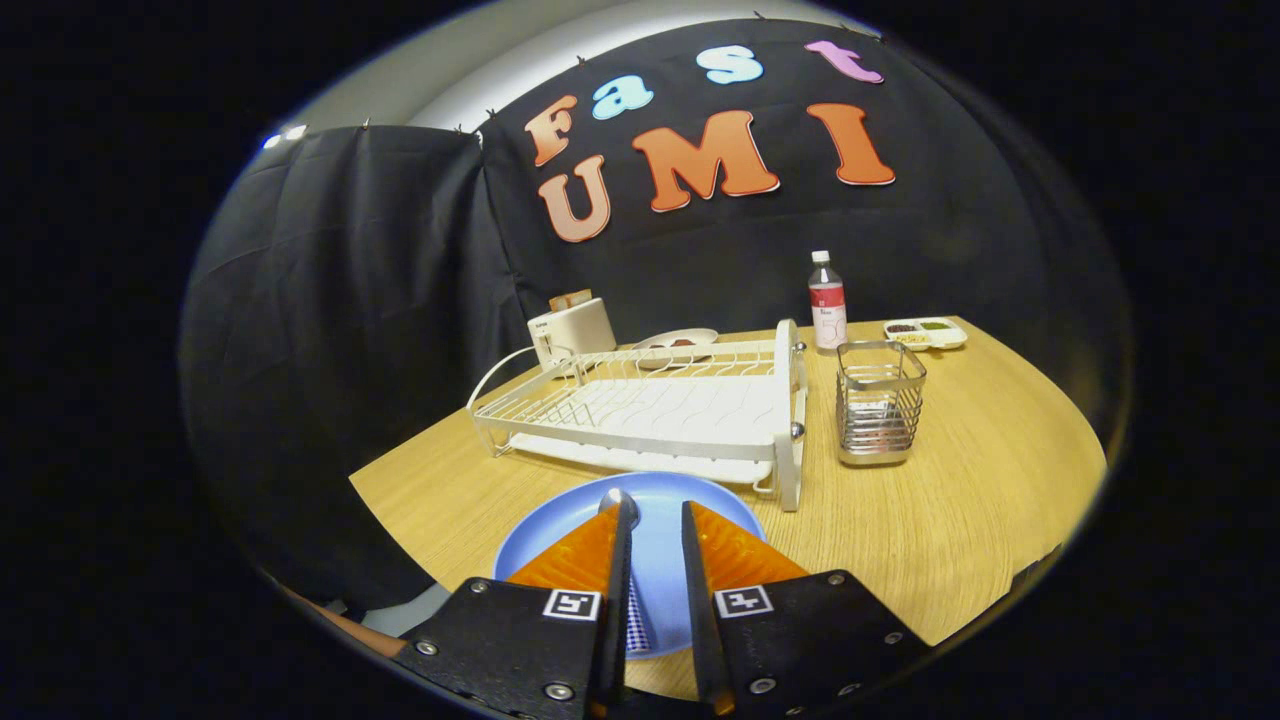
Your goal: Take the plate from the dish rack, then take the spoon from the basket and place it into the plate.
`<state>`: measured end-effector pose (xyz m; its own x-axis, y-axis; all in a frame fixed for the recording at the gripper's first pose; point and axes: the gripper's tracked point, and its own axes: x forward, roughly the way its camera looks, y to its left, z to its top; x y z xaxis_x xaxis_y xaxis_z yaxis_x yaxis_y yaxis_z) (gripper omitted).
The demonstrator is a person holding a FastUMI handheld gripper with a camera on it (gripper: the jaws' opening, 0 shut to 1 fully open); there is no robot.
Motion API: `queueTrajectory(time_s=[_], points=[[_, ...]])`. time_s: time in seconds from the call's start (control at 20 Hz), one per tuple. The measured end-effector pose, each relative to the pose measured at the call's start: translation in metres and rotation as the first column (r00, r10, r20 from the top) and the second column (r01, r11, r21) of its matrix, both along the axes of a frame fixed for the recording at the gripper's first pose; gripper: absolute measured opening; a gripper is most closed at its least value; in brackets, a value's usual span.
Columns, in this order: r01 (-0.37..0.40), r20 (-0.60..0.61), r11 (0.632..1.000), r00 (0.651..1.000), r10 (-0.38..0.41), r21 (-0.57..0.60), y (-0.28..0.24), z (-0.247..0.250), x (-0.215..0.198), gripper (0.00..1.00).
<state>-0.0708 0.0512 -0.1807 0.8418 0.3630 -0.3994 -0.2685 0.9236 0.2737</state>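
A blue plate lies flat on the wooden table, just in front of the white dish rack, whose slots hold nothing. My gripper hovers over the plate with its fingers apart. A spoon lies along the inner side of the left finger: its metal bowl shows at that fingertip, and its checkered handle runs back between the fingers. Only the left finger is near the spoon. The steel wire basket stands right of the rack, beyond the fingers.
Behind the rack are a white toaster and a small plate of food. A bottle and a white divided dish sit at the table's back right. Bare wood lies right of the plate.
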Motion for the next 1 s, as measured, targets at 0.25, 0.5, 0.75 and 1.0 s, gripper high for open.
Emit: queueTrajectory(time_s=[0.25, 0.5, 0.75, 1.0], points=[[0.063, 0.11, 0.998, 0.992, -0.06, -0.018, -0.012, 0.042, 0.012, 0.5], [0.146, 0.194, 0.986, 0.973, -0.127, -0.085, -0.018, 0.058, 0.019, 0.74], [0.233, 0.274, 0.971, 0.939, -0.207, -0.062, -0.024, 0.093, 0.023, 0.83], [0.336, 0.375, 0.937, 0.884, -0.279, -0.095, -0.041, 0.123, 0.019, 0.87]])
